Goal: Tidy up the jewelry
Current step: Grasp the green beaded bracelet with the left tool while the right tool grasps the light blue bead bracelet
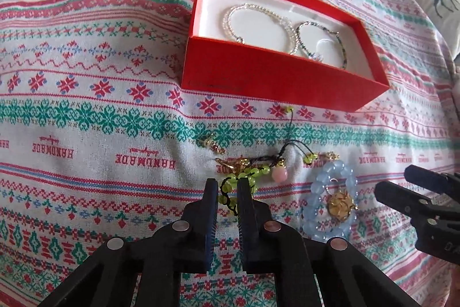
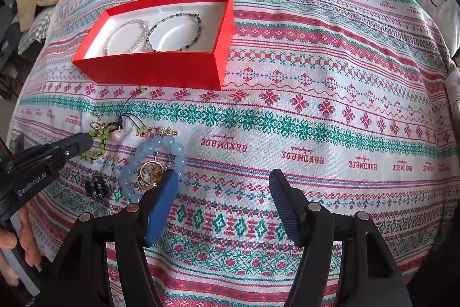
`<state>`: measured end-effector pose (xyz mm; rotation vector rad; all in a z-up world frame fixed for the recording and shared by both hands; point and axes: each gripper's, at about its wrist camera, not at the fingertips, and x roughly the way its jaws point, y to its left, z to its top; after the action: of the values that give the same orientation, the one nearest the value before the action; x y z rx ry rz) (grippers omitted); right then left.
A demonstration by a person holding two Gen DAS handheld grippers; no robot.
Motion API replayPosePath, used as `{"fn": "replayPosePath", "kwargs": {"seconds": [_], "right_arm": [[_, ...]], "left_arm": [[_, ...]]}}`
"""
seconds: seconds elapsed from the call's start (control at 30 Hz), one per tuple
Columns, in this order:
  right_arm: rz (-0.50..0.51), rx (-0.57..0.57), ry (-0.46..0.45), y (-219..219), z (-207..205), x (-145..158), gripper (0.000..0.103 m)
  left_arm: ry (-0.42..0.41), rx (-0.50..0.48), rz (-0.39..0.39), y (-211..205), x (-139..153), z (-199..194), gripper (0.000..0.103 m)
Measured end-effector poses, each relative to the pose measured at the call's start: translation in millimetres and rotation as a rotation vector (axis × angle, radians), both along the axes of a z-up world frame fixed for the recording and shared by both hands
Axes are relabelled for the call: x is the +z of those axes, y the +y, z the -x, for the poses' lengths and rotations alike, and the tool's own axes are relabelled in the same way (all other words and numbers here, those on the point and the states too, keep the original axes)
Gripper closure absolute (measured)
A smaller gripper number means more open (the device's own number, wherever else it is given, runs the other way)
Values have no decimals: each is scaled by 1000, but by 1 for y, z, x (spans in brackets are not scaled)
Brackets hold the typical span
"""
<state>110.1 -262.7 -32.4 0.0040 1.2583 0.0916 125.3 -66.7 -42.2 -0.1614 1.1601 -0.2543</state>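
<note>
Left gripper (image 1: 227,186) nearly closed around green beaded bracelet on black cord (image 1: 244,176), on patterned woven cloth (image 1: 100,120). Just right, pale blue bead bracelet with gold charm (image 1: 330,203). Beyond, open red cardboard box (image 1: 276,82) holding two thin beaded bracelets.

left tool (image 1: 227,186) hides part of green bead bracelet (image 1: 247,173)

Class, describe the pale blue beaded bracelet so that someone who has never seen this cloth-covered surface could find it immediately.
Start at the open red cardboard box on the patterned woven cloth. Nearer the camera than the box lies a cluster of loose jewelry; the pale blue bracelet of large translucent round beads is there, right of the green beaded cord bracelet. It alone has big blue beads, ringing a gold openwork charm.
</note>
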Motion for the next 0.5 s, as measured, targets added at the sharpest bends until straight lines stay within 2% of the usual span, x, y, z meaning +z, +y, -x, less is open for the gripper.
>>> {"fn": "replayPosePath", "kwargs": {"seconds": [0.17,0.23,0.3,0.43,0.5], "right_arm": [[-46,-6,16,9,-12,-7,36],[-49,0,21,14,-16,-10,47],[-45,6,33,20,-19,-15,64],[-57,3,35,25,-26,-21,75],[-90,7,45,28,-29,-24,86]], "left_arm": [[-29,-10,3,4,11,5,96],[-29,-11,10,7,12,6,96],[-30,-15,11,7,13,6,96],[-31,-18,14,12,13,8,96],[-28,-19,14,17,13,11,96]]}}
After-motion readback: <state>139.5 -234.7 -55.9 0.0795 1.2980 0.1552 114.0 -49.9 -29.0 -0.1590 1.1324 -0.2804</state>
